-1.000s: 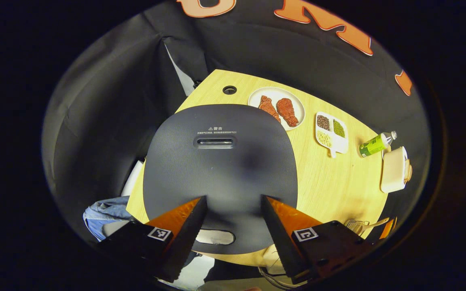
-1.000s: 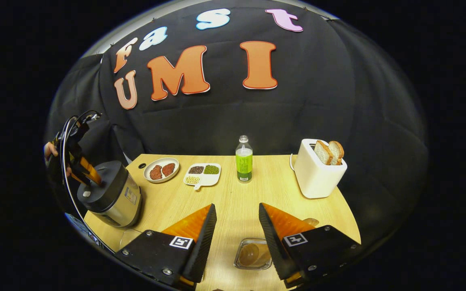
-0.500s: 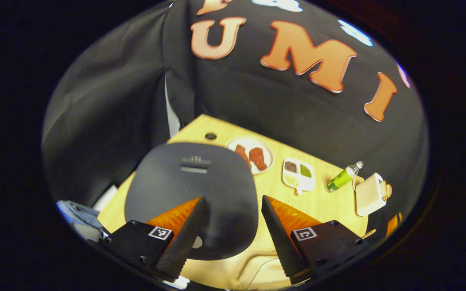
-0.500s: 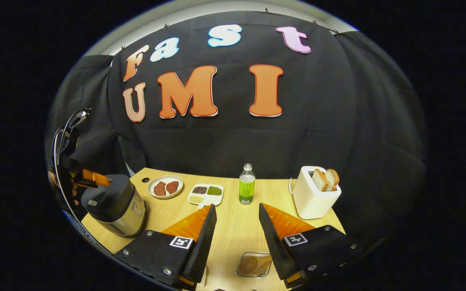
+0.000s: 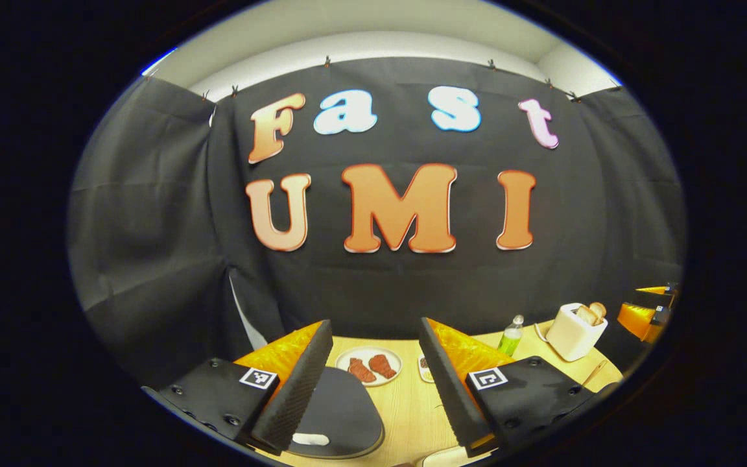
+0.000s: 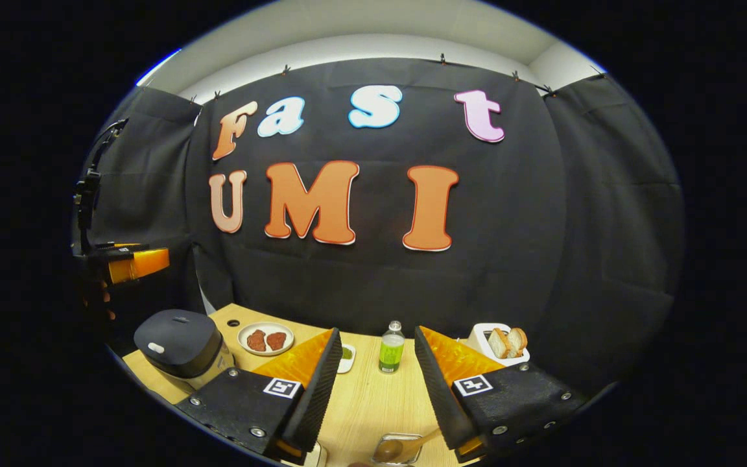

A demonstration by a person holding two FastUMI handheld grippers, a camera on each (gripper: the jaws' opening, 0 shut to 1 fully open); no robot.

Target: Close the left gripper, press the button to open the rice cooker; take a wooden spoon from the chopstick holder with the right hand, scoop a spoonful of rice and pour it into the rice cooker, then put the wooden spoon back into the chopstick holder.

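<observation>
Rice cooker [image 6: 182, 344] sits at the near left corner of the desk [image 6: 373, 395] in the right gripper view, its dark lid down and a pale button near the lid's front edge. In the left gripper view the rice cooker [image 5: 341, 415] lies low between the fingers of the left gripper [image 5: 373, 383], whose jaws stand wide apart with nothing between them; the gripper is held well above the lid and looks toward the booth's back wall. From the right gripper view the left gripper [image 6: 133, 263] shows at the far left, raised high over the cooker, with part of a hand just below it. Right gripper [image 6: 373, 389] also has its jaws spread wide and grips nothing; it hangs over the front of the desk. Wooden spoon [image 6: 399, 446] lies in a clear container [image 6: 394, 449] at the bottom edge, between the right gripper's fingers and apart from them. Farther back on the desk stand a plate of meat [image 6: 265, 338], a green bottle [image 6: 389, 350] and a white toaster [image 6: 500, 344] with bread slices in it. In the left gripper view the plate of meat [image 5: 368, 364], the green bottle [image 5: 511, 337] and the white toaster [image 5: 576, 331] lie in the same order from left to right.
</observation>
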